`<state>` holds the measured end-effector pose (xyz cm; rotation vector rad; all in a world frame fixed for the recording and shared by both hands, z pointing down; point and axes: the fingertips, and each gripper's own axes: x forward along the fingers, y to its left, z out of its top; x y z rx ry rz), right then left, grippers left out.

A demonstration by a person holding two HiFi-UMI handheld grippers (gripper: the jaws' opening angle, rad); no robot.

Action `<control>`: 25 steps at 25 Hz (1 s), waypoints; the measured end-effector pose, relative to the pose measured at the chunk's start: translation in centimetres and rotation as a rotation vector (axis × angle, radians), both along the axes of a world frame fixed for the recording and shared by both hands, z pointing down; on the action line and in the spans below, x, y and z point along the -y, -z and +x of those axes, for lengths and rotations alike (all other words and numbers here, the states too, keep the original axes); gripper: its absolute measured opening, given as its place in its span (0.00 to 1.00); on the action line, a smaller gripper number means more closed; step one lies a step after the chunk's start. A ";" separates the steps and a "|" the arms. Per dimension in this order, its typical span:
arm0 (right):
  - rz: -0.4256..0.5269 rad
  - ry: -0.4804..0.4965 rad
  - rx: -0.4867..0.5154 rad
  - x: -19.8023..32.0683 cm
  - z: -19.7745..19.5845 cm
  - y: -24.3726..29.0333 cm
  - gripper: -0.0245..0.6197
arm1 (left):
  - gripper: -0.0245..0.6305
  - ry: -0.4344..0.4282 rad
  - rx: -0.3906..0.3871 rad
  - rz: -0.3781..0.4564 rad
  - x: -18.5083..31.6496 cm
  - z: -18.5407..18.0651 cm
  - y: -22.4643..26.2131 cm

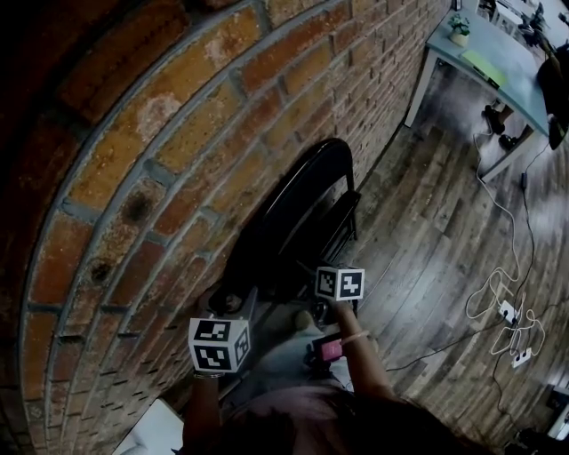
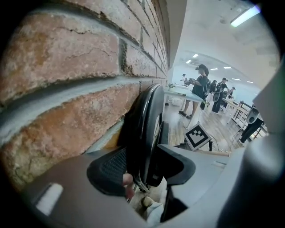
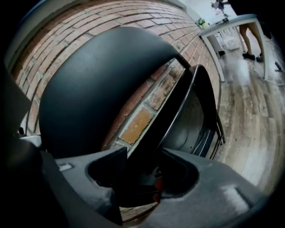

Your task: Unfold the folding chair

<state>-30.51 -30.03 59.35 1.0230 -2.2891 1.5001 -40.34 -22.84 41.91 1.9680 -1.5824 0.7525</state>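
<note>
A black folding chair (image 1: 302, 204) leans against the brick wall (image 1: 133, 178), its two panels close together. My left gripper (image 1: 229, 302) is at the chair's near end. In the left gripper view the chair's edge (image 2: 144, 124) fills the gap of that gripper (image 2: 143, 165), with both pads against it. My right gripper (image 1: 309, 269) sits further right on the chair. In the right gripper view a big rounded panel (image 3: 89, 80) and a rimmed panel (image 3: 191, 120) spread in a narrow V with brick showing between them. That gripper (image 3: 144, 171) is closed on the dark rim.
A pale table (image 1: 498, 62) with a small plant (image 1: 459, 27) stands at the far right. White cables and power strips (image 1: 508, 313) lie on the wooden floor. My shoe (image 1: 305, 320) is by the chair's foot. People (image 2: 200, 89) stand far off.
</note>
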 end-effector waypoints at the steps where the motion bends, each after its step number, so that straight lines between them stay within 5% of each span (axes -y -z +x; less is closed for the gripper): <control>1: -0.002 0.007 0.001 -0.1 -0.2 0.0 0.38 | 0.35 -0.003 0.000 -0.001 -0.1 0.1 0.0; 11: 0.025 0.043 0.043 -0.2 -0.9 1.2 0.34 | 0.31 -0.046 -0.003 -0.030 -0.6 0.6 0.0; 25: -0.063 0.039 0.079 -1.4 0.4 0.0 0.30 | 0.31 -0.188 0.034 -0.138 -0.9 2.0 -1.7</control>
